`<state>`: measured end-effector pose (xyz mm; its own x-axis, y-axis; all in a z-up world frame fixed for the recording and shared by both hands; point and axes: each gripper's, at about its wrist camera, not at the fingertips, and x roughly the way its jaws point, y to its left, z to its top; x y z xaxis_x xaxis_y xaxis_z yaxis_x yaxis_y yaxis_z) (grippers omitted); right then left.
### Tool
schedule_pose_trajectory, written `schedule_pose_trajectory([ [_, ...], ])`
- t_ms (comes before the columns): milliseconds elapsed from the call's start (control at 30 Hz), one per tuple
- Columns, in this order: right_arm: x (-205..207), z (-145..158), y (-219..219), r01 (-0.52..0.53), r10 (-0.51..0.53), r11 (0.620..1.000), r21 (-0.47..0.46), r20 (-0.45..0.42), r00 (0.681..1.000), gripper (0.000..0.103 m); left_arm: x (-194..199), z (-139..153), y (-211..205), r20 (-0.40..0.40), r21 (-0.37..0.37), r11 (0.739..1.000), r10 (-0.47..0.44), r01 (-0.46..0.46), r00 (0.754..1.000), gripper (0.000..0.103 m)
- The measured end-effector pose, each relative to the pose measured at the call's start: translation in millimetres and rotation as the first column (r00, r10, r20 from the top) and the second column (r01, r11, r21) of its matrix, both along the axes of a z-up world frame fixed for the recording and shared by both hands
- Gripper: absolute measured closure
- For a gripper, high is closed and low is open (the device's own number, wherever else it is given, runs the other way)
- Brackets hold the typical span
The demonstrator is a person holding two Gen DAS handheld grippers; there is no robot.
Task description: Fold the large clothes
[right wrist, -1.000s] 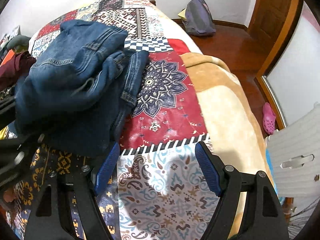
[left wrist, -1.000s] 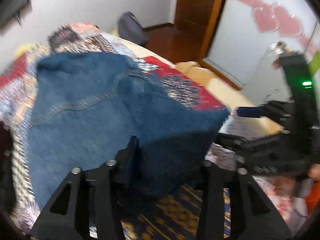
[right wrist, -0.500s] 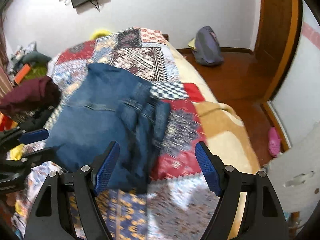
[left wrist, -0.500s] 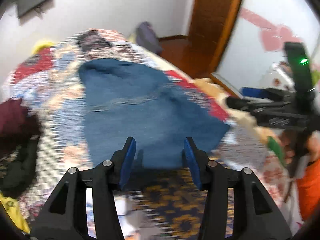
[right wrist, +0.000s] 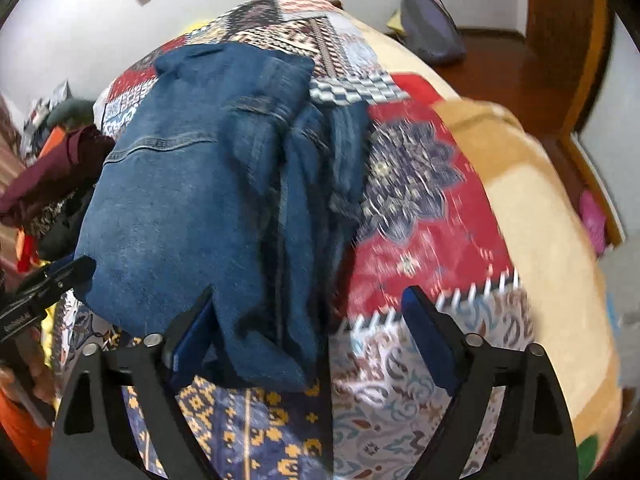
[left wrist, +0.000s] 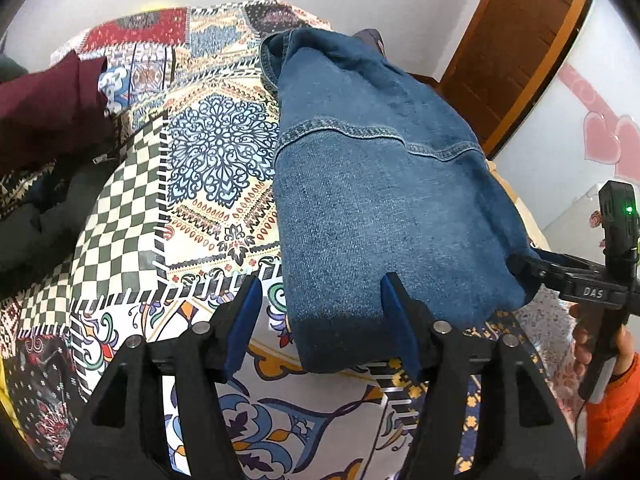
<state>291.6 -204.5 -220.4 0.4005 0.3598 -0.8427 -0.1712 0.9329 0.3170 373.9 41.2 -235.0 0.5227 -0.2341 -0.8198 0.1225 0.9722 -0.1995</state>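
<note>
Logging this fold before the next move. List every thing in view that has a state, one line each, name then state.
denim jacket: lying on the bed, back up, partly folded, its right side bunched.
left claw: open, just been opening, jacket hem between the pads, not pinched.
right claw: open, just been opening, over the jacket's near edge, not pinching.
maroon garment: crumpled, unfolded, at the bed's left edge.
patterned quilt: spread over the bed.

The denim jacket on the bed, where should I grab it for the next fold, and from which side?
Judging by how it lies, take the denim jacket by its near hem, one corner per gripper, coming in low from the bed's near edge. That hem lies free on the patchwork bedspread; the right side is bunched. The left gripper and right gripper, jaws just opened, already straddle it.
</note>
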Motion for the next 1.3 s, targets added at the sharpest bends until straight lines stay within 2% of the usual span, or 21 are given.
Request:
schedule_pose_trajectory([
  [100, -4.8, 0.9, -1.8, -0.015, 0.015, 1.0, -0.013, -0.004, 1.0, 0.015, -4.7, 3.2, -8.5, 0.02, 0.062, 0.998, -0.022, 0.021, 1.0, 0.041],
  [200, -3.7, 12.2, 4.9, -0.039, 0.04, 0.996, -0.077, 0.014, 0.999, 0.015, -6.2, 12.6, -17.5, 0.031, 0.125, 0.991, -0.056, 0.052, 0.998, 0.042],
  [333, 1.7, 31.2, 16.7, -0.061, 0.07, 0.99, -0.127, 0.067, 0.995, 0.013, 0.4, 23.2, -16.3, 0.026, 0.134, 0.989, -0.062, 0.058, 0.998, 0.042],
  [500, 16.0, 47.9, 25.9, -0.066, 0.073, 0.996, -0.062, 0.12, 0.99, 0.013, 22.8, 32.6, -5.4, 0.034, 0.132, 0.991, -0.029, 0.024, 0.999, 0.042],
  [633, 37.9, 32.2, 26.2, -0.058, 0.057, 0.998, 0.022, 0.064, 0.996, 0.013, 54.2, 24.7, 6.0, -0.035, 0.05, 0.998, -0.026, 0.028, 0.999, 0.042],
  [767, 62.9, 4.8, 26.1, -0.044, 0.045, 0.998, 0.034, -0.022, 0.999, 0.013, 81.7, 10.8, 15.7, -0.13, -0.114, 0.993, -0.057, 0.042, 0.99, 0.041],
  [833, 70.1, -7.5, 20.0, -0.051, 0.058, 0.994, 0.101, -0.073, 0.996, 0.011, 93.2, 3.4, 17.4, -0.169, -0.182, 0.982, -0.087, 0.056, 0.982, 0.04],
  [900, 76.9, -17.4, 12.1, -0.038, 0.057, 0.986, 0.16, -0.117, 0.992, 0.003, 103.0, -4.7, 17.6, -0.195, -0.214, 0.975, -0.107, 0.064, 0.975, 0.033],
  [967, 83.9, -25.9, 7.6, -0.026, 0.058, 0.978, 0.207, -0.147, 0.987, 0.002, 111.5, -12.6, 18.0, -0.215, -0.246, 0.968, -0.113, 0.058, 0.97, 0.027],
  [1100, 93.3, -26.0, 11.8, -0.051, 0.078, 0.979, 0.199, -0.13, 0.988, 0.001, 124.9, -27.7, 19.7, -0.246, -0.331, 0.943, -0.119, 0.032, 0.962, 0.026],
  [1200, 97.8, -29.1, 16.3, -0.079, 0.103, 0.976, 0.201, -0.114, 0.988, 0.001, 133.0, -32.8, 15.1, -0.251, -0.349, 0.937, -0.119, 0.024, 0.961, 0.026],
  [1300, 104.1, -32.0, 15.1, -0.067, 0.099, 0.967, 0.247, -0.122, 0.988, 0.002, 140.0, -37.8, 6.9, -0.254, -0.351, 0.936, -0.13, 0.034, 0.958, 0.024],
])
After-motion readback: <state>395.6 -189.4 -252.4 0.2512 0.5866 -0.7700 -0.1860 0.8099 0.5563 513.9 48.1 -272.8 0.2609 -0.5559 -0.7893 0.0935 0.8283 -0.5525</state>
